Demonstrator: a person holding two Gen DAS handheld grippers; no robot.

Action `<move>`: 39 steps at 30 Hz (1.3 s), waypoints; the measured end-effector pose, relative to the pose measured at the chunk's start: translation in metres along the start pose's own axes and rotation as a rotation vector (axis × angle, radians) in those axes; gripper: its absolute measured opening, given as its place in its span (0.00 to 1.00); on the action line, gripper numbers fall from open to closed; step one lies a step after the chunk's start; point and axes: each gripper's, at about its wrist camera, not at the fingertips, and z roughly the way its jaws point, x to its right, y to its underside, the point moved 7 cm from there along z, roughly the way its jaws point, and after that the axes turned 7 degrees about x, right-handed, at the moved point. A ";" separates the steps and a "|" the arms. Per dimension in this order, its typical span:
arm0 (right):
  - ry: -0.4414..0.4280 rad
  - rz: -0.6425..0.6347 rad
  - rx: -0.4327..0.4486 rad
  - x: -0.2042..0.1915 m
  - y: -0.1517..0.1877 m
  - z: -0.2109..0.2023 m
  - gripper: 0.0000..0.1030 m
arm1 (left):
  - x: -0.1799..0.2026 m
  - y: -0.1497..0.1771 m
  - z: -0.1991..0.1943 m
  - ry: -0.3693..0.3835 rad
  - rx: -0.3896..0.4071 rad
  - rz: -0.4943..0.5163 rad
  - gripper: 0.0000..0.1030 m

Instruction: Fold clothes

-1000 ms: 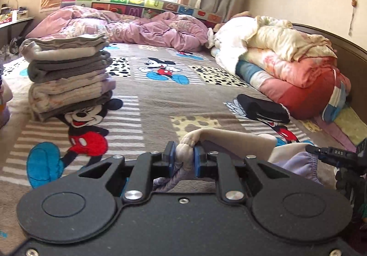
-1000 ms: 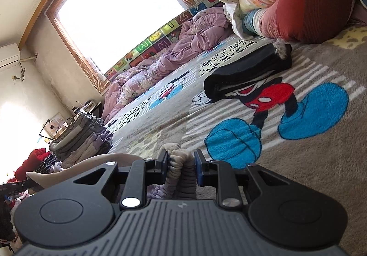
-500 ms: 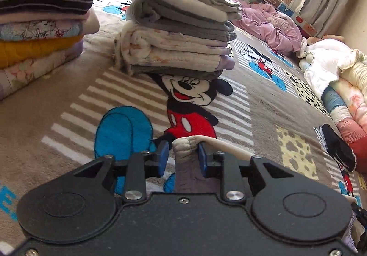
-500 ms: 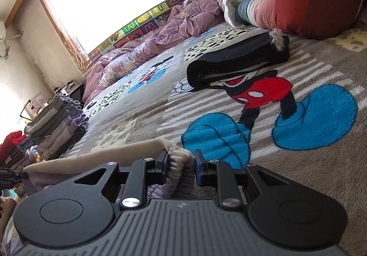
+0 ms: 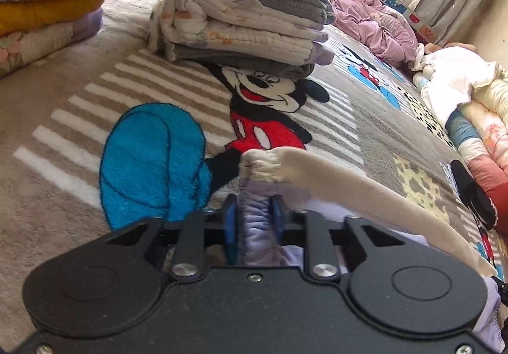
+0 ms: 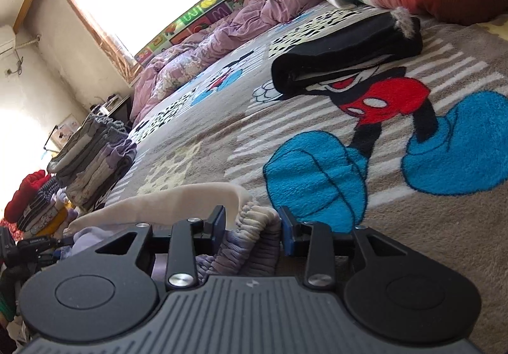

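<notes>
Both tongs clenched on one garment (image 5: 365, 192): my left gripper (image 5: 253, 220), jaws just closing, pinches lavender waistband; right gripper (image 6: 253, 223) grips gathered band. Cloth spans between tongs, low over blanket (image 5: 79, 119). Step: lay-down before fold. Next, I judge: lower flat, release, regrip. Folded stack (image 5: 247, 11) ahead of left.

A cream and lavender garment (image 5: 333, 182) with a ribbed, gathered edge lay stretched low over the cartoon-mouse blanket (image 5: 95, 119), near a stack of folded clothes (image 5: 247, 14).
</notes>
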 end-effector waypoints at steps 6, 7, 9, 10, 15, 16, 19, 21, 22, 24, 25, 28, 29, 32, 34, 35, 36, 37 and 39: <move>0.000 -0.115 0.142 -0.020 -0.049 -0.013 0.22 | 0.011 -0.066 -0.014 0.145 0.064 -0.109 0.09; -0.003 -0.132 0.169 -0.022 -0.058 -0.014 0.22 | 0.010 -0.079 -0.017 0.163 0.072 -0.139 0.09; 0.009 -0.173 0.182 -0.025 -0.069 -0.008 0.22 | 0.007 -0.097 -0.019 0.178 0.070 -0.185 0.09; 0.014 -0.182 0.176 -0.023 -0.071 -0.002 0.22 | 0.006 -0.104 -0.017 0.169 0.063 -0.177 0.09; 0.084 -0.226 0.106 -0.011 -0.065 0.043 0.22 | -0.004 -0.093 0.038 0.017 -0.027 -0.057 0.12; 0.114 -0.248 0.074 -0.007 -0.057 0.057 0.22 | -0.010 -0.085 0.053 -0.047 -0.053 -0.016 0.22; 0.167 -0.268 -0.002 0.002 -0.040 0.080 0.23 | -0.020 -0.060 0.078 -0.191 -0.045 0.152 0.41; 0.171 -0.249 0.010 0.005 -0.041 0.077 0.30 | -0.024 -0.057 0.065 -0.190 -0.018 0.115 0.42; 0.169 -0.221 0.025 0.009 -0.042 0.073 0.33 | -0.027 -0.056 0.056 -0.195 -0.007 0.106 0.43; 0.154 -0.165 0.045 0.016 -0.045 0.067 0.41 | -0.034 -0.054 0.036 -0.216 0.012 0.098 0.44; 0.144 -0.138 0.057 0.019 -0.046 0.064 0.42 | -0.037 -0.053 0.022 -0.234 0.018 0.104 0.44; 0.141 -0.117 0.100 0.020 -0.049 0.051 0.49 | -0.044 -0.043 -0.029 -0.224 0.022 0.068 0.44; 0.142 -0.115 0.118 0.019 -0.051 0.045 0.52 | -0.046 -0.039 -0.048 -0.212 0.025 0.050 0.44; 0.163 -0.107 0.155 0.018 -0.052 0.025 0.55 | -0.049 -0.019 -0.108 -0.169 0.039 -0.028 0.48; 0.171 -0.062 0.168 0.023 -0.052 0.011 0.59 | -0.050 0.000 -0.147 -0.117 0.048 -0.100 0.51; 0.167 -0.018 0.175 0.028 -0.052 0.003 0.65 | -0.050 0.010 -0.163 -0.105 0.055 -0.124 0.52; 0.162 0.026 0.181 0.033 -0.052 -0.004 0.66 | -0.050 0.020 -0.178 -0.100 0.063 -0.143 0.54; 0.158 0.070 0.188 0.038 -0.052 -0.011 0.66 | -0.050 0.029 -0.193 -0.096 0.072 -0.162 0.56; 0.136 0.169 0.187 0.046 -0.049 -0.026 0.67 | -0.051 0.048 -0.211 -0.083 0.064 -0.193 0.56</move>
